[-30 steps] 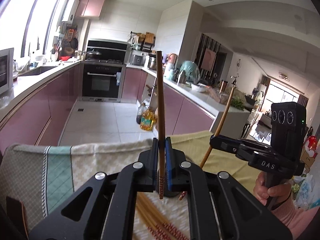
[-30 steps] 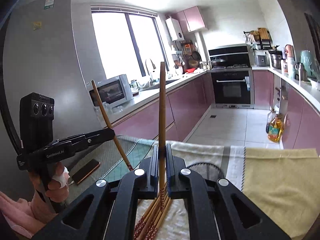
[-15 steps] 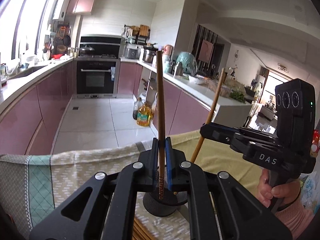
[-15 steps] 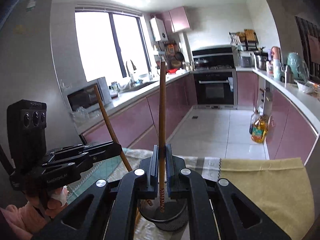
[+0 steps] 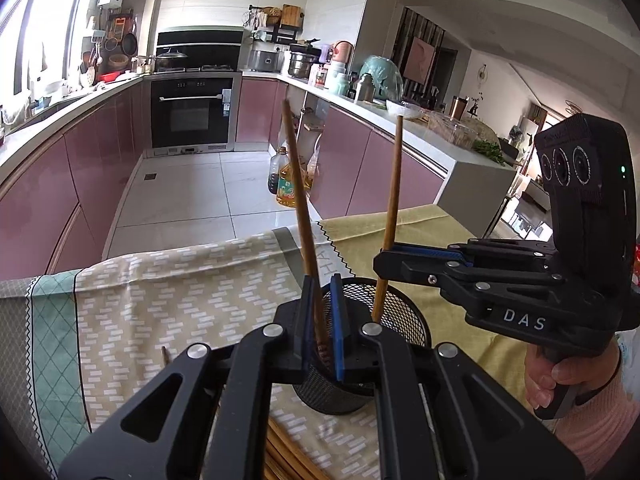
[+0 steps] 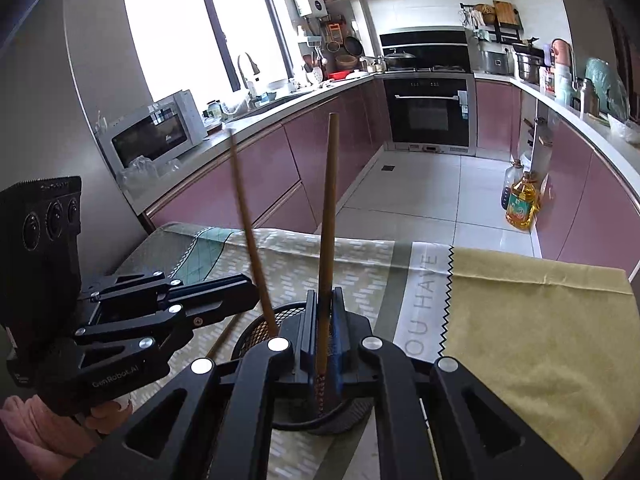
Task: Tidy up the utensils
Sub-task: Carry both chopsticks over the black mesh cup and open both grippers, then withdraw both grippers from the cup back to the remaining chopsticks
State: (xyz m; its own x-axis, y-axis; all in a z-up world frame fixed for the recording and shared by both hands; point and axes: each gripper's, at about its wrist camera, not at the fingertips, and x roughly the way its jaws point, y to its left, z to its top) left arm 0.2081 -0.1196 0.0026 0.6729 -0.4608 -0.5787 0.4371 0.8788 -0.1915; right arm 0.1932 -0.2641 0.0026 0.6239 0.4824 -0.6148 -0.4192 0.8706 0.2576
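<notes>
The left gripper (image 5: 320, 312) is clenched on a wooden chopstick (image 5: 300, 196), its blue-lined jaws pinching the stick near its patterned lower end, so that most of the shaft stands up and leans slightly away to the left in the left wrist view. The right gripper (image 6: 323, 332) is likewise clamped on a second chopstick (image 6: 327, 216), held almost upright with its decorated tip poking down below the jaws. Both grippers hang directly over a black mesh utensil holder (image 5: 396, 304) that stands on the tablecloth (image 5: 168, 296) — each chopstick's lower end dips inside the holder's rim, though whether either tip touches the bottom cannot be told. Seen from the left wrist, the right gripper reaches in from the right side, gripped by a hand (image 5: 560, 376) in a pink sleeve, its chopstick crossing the far rim of the holder. Seen from the right wrist, the left gripper comes in from the left, and its chopstick slants into the near-left part of the holder. More chopsticks (image 5: 288, 456) lie loose on the cloth at the bottom of the left wrist view, just in front of the holder and partly hidden by the gripper's frame. A yellow cloth (image 6: 540, 320) covers the right part of the table — beyond it stretches the kitchen floor, with a bottle of cooking oil (image 6: 520, 200) beside the pink cabinets.
</notes>
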